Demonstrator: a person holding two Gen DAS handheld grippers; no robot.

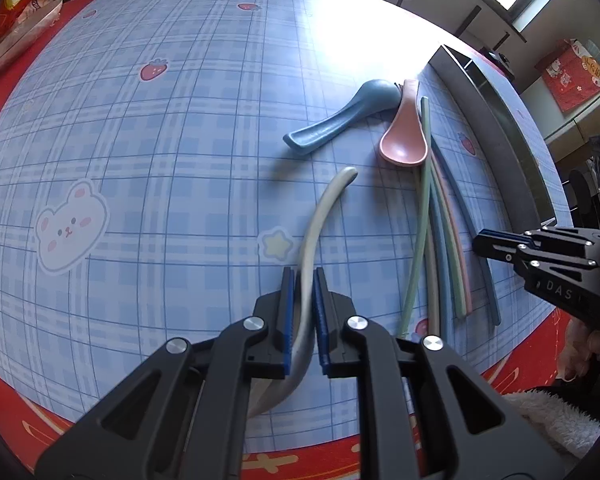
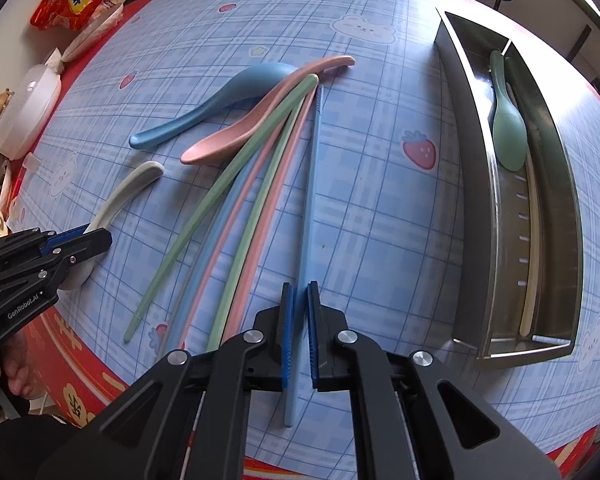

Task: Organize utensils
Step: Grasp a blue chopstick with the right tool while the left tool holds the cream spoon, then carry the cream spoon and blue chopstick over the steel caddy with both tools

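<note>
Pickup was the step: left gripper jaws clamped a grey-white spoon, right gripper jaws a blue chopstick, both needing lifting toward the steel tray at 2 o'clock.

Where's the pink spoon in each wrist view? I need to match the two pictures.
Left wrist view: pink spoon sits right of centre, bowl nearest the camera, handle running up beside the blue spoon.
Right wrist view: pink spoon lies upper centre, bowl lower left, handle reaching up right.
Shared landmark: the blue spoon, touching it in both views.
</note>
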